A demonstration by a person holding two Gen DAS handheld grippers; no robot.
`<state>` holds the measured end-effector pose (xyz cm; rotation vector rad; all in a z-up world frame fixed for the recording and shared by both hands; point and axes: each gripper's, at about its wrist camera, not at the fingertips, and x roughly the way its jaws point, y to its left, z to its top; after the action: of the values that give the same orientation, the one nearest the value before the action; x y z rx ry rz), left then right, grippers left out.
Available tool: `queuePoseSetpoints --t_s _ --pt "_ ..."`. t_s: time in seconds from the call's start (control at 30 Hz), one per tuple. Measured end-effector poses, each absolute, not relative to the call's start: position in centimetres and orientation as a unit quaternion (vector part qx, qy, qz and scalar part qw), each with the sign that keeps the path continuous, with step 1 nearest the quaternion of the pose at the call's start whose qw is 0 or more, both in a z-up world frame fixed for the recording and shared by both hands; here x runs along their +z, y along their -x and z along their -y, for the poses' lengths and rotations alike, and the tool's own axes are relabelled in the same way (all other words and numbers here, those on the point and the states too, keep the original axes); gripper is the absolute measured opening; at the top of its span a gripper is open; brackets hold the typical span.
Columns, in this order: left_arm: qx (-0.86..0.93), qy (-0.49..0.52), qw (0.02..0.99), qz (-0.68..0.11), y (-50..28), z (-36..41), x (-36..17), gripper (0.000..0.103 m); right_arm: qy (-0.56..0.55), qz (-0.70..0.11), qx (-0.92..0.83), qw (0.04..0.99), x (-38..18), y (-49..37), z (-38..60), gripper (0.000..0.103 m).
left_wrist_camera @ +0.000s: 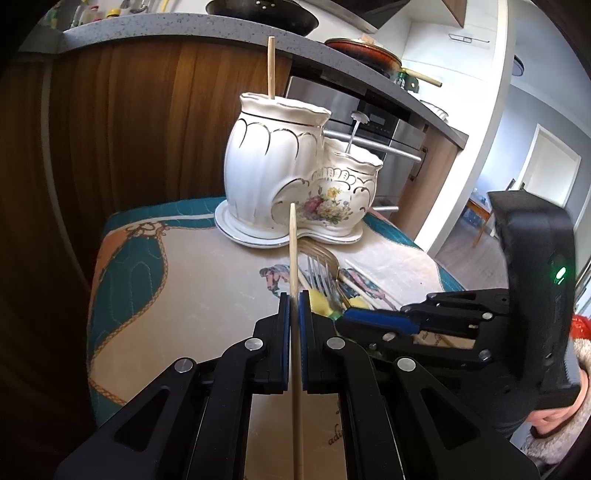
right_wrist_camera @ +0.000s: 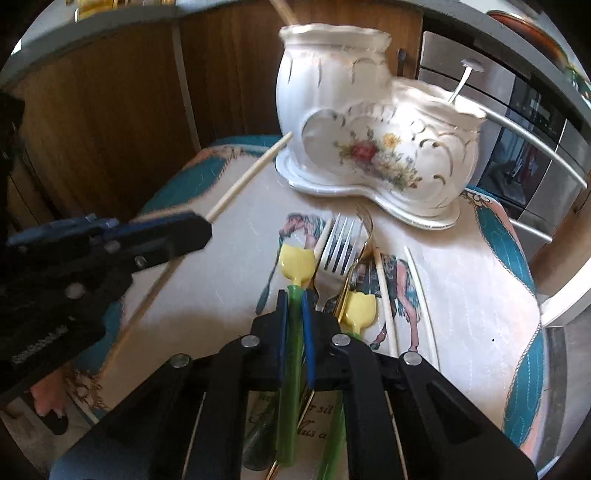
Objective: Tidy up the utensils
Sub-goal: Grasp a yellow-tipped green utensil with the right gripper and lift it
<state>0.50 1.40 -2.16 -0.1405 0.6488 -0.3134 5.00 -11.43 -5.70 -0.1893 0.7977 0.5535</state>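
Note:
My left gripper (left_wrist_camera: 294,295) is shut on a wooden chopstick (left_wrist_camera: 293,251), held above the cloth and pointing at the white floral ceramic holder (left_wrist_camera: 295,177). One chopstick (left_wrist_camera: 271,68) stands in the holder's tall part and a metal utensil (left_wrist_camera: 354,129) in its low part. My right gripper (right_wrist_camera: 294,295) is shut on a green-handled utensil with a yellow tulip tip (right_wrist_camera: 295,263). A second tulip utensil (right_wrist_camera: 360,308), a silver fork (right_wrist_camera: 341,242), a gold fork (right_wrist_camera: 364,240) and white chopsticks (right_wrist_camera: 386,295) lie on the cloth. The left gripper with its chopstick (right_wrist_camera: 251,177) shows in the right view.
The holder stands on a small table covered with a teal and cream printed cloth (left_wrist_camera: 166,280). Behind are wooden cabinet fronts (left_wrist_camera: 129,129), a grey counter with pans (left_wrist_camera: 258,14) and a steel oven (left_wrist_camera: 384,122). The table edge drops off at right to the floor.

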Motion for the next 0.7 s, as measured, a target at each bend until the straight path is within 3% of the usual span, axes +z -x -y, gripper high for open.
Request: queuePoseSetpoints --t_s 0.33,0.53,0.63,0.7 --pt "-0.158 0.079 0.938 -0.297 0.0 -1.7 -1.4 0.005 0.035 -0.299 0.285 0.910 -2.3 -4.1 14.9 0.000" --pt "-0.159 0.072 0.935 -0.310 -0.4 -1.2 -1.8 0.005 0.098 -0.345 0.283 0.890 -4.0 -4.6 13.7 0.000" --pt "-0.159 0.072 0.935 -0.308 -0.4 -1.2 -1.8 0.005 0.142 -0.353 0.283 0.881 -4.9 -4.6 12.6 0.016" --pt "-0.158 0.073 0.935 -0.309 -0.5 -1.4 -1.8 0.005 0.165 -0.354 0.291 0.874 -5.2 -4.7 12.1 0.017"
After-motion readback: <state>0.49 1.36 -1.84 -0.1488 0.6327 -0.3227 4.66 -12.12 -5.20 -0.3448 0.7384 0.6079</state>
